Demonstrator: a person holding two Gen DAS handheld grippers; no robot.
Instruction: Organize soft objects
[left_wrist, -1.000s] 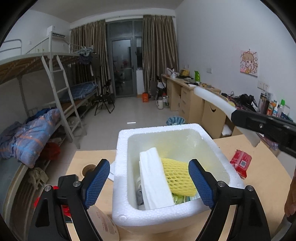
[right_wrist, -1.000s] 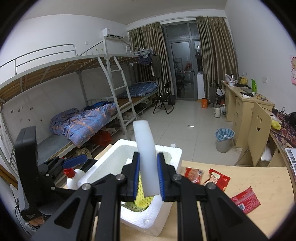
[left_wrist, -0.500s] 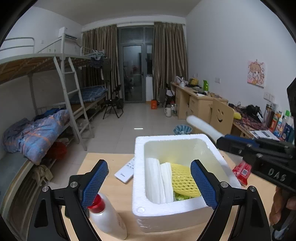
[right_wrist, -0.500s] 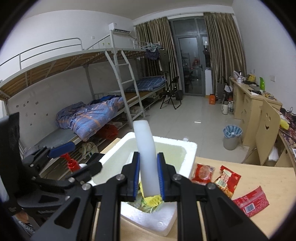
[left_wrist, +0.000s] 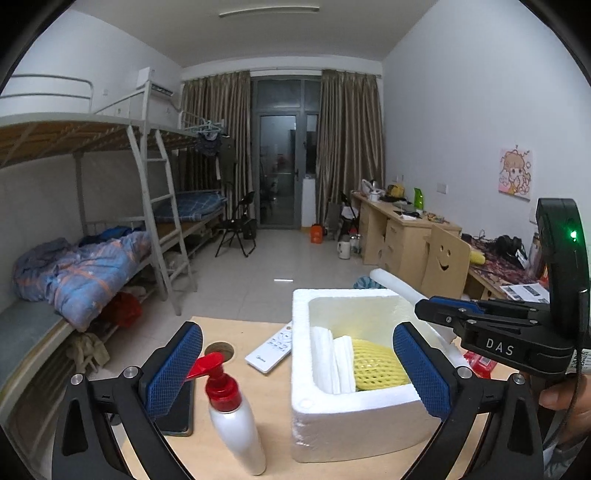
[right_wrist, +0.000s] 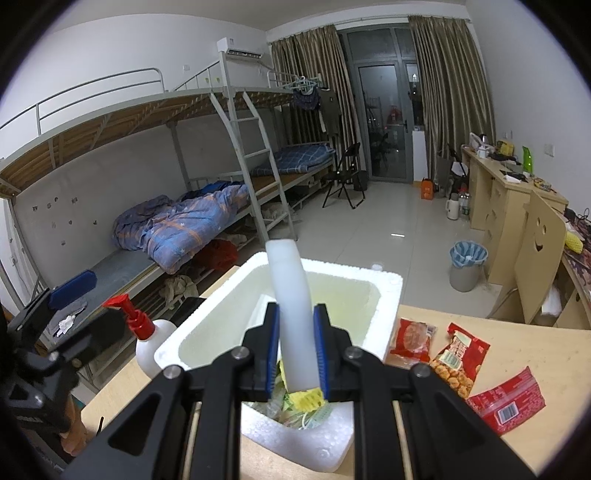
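A white foam box (left_wrist: 354, 432) stands on the wooden table and holds folded white foam sheets (left_wrist: 332, 362) and a yellow foam net (left_wrist: 376, 365). My left gripper (left_wrist: 297, 365) hangs in front of the box. Its jaws are opening wide and grip nothing. My right gripper (right_wrist: 295, 354) is shut on a long white foam strip (right_wrist: 291, 295). It holds the strip over the near rim of the box (right_wrist: 207, 332), above the yellow net (right_wrist: 306, 398). In the left wrist view, the right gripper (left_wrist: 424, 308) and its strip (left_wrist: 395, 284) reach in over the box's right wall.
A white bottle with a red pump (left_wrist: 232, 417) stands left of the box, beside a dark flat device (left_wrist: 181, 413) and a white remote (left_wrist: 269, 350). Three red snack packets (right_wrist: 458, 358) lie on the table right of the box. A round hole (left_wrist: 219, 349) pierces the tabletop.
My left gripper has pulled back and up from the box and its jaws have spread wider, so the bottle and remote now show. The right gripper has kept its grip on the strip and sunk slightly.
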